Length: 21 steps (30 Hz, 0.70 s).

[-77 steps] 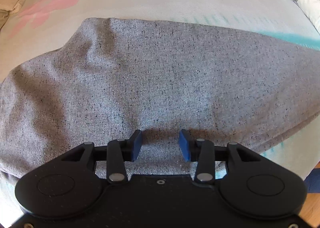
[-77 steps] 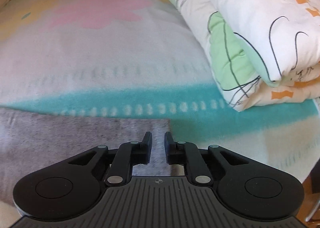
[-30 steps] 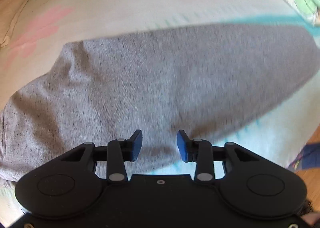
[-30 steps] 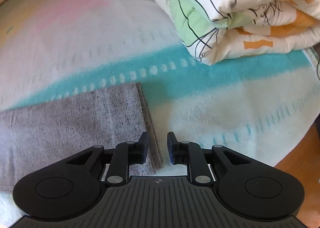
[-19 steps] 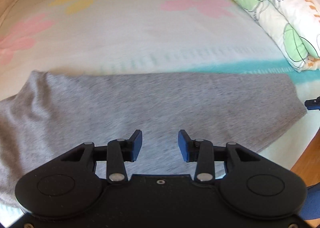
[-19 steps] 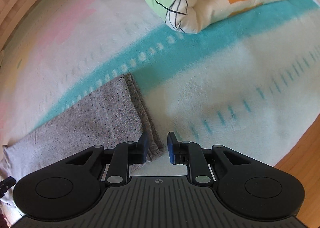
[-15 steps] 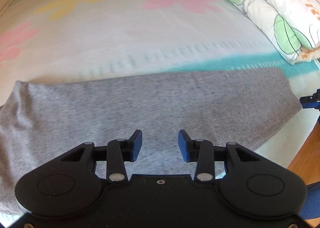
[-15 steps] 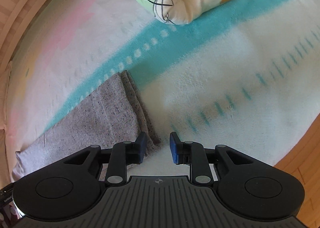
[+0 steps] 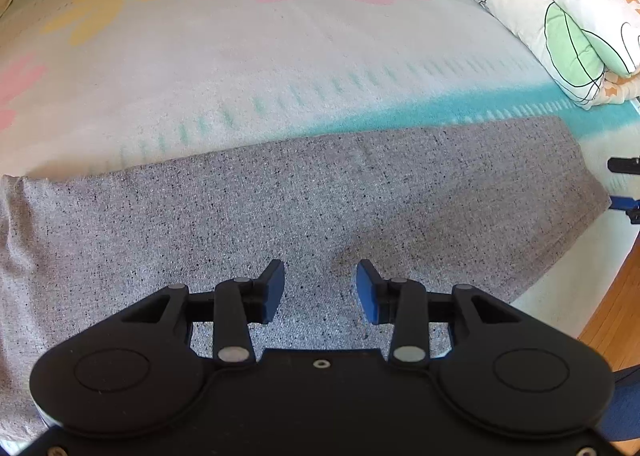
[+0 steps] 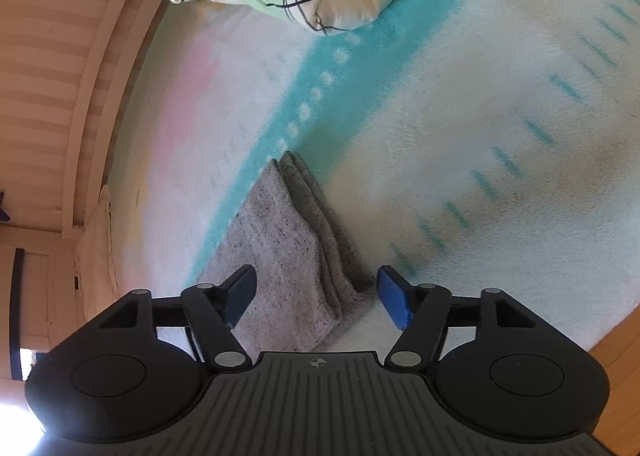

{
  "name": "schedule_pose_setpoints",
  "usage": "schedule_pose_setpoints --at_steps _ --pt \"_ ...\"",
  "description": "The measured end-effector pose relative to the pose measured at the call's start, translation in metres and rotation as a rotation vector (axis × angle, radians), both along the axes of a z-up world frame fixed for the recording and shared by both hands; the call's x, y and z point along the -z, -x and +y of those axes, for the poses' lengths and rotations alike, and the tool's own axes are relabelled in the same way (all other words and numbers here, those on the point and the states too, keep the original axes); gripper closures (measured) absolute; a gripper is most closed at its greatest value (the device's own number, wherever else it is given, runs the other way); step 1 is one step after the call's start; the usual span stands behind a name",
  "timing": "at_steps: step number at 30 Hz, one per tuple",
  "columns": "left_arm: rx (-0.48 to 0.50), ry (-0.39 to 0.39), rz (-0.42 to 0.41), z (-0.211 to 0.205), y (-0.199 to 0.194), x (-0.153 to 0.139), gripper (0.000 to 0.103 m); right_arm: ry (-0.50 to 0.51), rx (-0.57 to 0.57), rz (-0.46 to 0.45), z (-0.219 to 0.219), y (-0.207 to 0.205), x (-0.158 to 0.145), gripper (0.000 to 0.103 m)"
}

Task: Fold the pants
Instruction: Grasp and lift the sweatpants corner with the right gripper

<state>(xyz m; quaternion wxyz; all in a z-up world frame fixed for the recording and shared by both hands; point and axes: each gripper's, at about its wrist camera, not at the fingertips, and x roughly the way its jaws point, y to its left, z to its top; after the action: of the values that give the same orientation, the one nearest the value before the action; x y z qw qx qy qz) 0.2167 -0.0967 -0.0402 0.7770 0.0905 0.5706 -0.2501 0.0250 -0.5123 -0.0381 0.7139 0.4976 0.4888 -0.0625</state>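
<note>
The grey speckled knit pants [image 9: 320,208] lie flat on the bed, on a pale fleece blanket with a teal stripe and pastel flowers [image 9: 240,68]. They form one long band, legs stacked, whose long axis crosses the left wrist view from side to side; the hem end lies toward the right of that view, just short of the bed's edge.

The right tool [image 10: 314,294] sits right over that hem end [image 10: 304,240]. Its jaws have just been opening and now stand wide, one blue pad on each side of the stacked hems, with cloth between them but no pad pressing on it. The layered edges show as three or four soft ridges tapering to a corner, so the coming grasp probably depends on catching every layer at once.

The left tool [image 9: 320,290] hovers over the middle of the band, pointing steeply down, its jaws partly apart and holding nothing; whether its pads touch the cloth I cannot tell. The right tool is the nearer one to the hems, the left the nearer to the likely fold line.

The fabric looks soft, matte and limp, with faint creases. A puffy white quilt printed with green leaves and orange marks [image 9: 560,8] lies rolled beyond the hems, apart from them.
</note>
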Motion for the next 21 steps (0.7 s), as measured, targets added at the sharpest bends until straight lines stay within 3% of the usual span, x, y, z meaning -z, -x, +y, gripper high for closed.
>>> schedule_pose_setpoints --at_steps 7,8,9,10,12,15,21 --pt "-0.016 0.015 0.001 -0.006 -0.003 -0.001 0.055 0.152 -0.151 -0.032 0.026 -0.016 -0.008 0.035" --pt "-0.021 0.018 -0.001 -0.008 -0.004 -0.001 0.055 0.176 -0.171 -0.039 0.030 -0.019 -0.009 0.045" --pt "-0.030 0.021 -0.003 -0.010 -0.006 -0.001 0.055 0.191 -0.195 -0.040 0.035 -0.024 -0.010 0.063" --pt "-0.042 0.026 -0.005 -0.012 -0.008 0.000 0.055 0.216 -0.218 -0.029 0.040 -0.028 -0.010 0.068" --pt "-0.074 0.038 -0.004 -0.016 -0.015 0.002 0.055 0.278 -0.267 -0.022 0.050 -0.035 -0.013 0.090" --pt "-0.125 0.059 0.001 -0.023 -0.028 0.007 0.055 0.358 -0.342 -0.061 0.064 -0.039 -0.031 0.091" --pt "-0.152 0.020 -0.054 -0.047 -0.048 0.027 0.055 0.368 -0.293 -0.169 0.067 -0.036 -0.070 0.091"
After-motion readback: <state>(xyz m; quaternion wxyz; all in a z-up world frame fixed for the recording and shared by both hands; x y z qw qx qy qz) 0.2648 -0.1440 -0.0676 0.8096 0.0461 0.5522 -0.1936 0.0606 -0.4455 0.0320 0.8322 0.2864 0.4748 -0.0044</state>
